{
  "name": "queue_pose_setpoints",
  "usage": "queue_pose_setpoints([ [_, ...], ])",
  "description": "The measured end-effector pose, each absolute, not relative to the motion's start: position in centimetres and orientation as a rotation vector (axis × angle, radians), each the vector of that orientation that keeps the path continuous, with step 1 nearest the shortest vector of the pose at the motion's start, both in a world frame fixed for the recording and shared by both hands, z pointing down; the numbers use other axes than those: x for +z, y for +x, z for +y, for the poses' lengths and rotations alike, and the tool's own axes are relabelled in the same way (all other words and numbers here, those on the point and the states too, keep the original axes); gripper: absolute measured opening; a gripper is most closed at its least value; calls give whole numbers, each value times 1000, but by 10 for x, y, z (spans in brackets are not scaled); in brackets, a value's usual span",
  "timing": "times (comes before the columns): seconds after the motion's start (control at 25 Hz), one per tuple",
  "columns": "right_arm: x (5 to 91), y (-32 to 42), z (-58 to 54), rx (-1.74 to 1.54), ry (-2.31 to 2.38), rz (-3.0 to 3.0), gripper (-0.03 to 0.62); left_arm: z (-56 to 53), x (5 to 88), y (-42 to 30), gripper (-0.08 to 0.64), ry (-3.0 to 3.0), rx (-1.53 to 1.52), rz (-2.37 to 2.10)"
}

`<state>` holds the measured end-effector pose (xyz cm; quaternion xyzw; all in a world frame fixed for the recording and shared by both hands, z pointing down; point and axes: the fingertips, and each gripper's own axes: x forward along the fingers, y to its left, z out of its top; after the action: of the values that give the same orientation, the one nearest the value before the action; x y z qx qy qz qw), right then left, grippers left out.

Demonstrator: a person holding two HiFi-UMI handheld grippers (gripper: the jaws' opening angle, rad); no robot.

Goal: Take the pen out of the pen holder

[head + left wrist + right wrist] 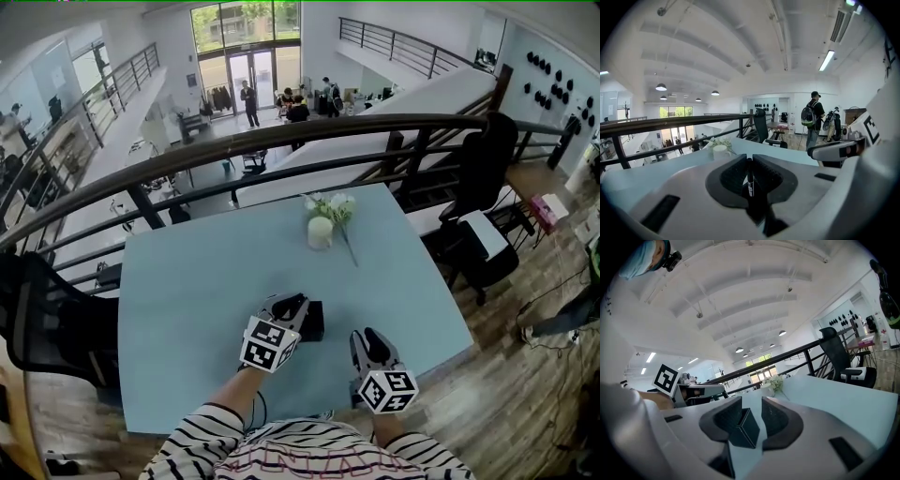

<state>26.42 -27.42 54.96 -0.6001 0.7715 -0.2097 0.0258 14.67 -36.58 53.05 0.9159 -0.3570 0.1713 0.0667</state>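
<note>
Black pen [749,180] stands pinched upright between left gripper's [750,161] 2 fingers [733,177] (right gripper's [751,409] fingers [727,420] apart, clear of pen holder [744,431]).

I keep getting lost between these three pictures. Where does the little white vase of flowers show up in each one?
Head view: the vase stands almost dead centre.
Left gripper view: the vase sits left of centre, just above the jaws.
Right gripper view: the vase sits slightly right of centre, above the jaws.
Shared landmark: the dark railing runs beyond it in all three.
</note>
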Motion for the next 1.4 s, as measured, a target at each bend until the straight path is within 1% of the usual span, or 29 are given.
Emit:
queue_pose_setpoints([
  [0.4, 531, 221, -255, -593, -1902, 2335, 138, -337, 491, 89, 57, 2803, 365, -1079],
  [0.64, 527, 196, -236, -565, -1950, 2316, 80, -320, 475, 49, 57, 2817, 315, -1101],
  [0.72, 527, 188, -230, -560, -1965, 2309, 69, -315, 472, 36, 57, 2819, 299, -1107],
  [1.08, 527, 159, -208, -537, -2028, 2273, 41, -291, 470, -14, 57, 2812, 255, -1132],
  [1.4, 530, 140, -184, -534, -2063, 2247, 33, -267, 482, -48, 57, 2779, 263, -1162],
])
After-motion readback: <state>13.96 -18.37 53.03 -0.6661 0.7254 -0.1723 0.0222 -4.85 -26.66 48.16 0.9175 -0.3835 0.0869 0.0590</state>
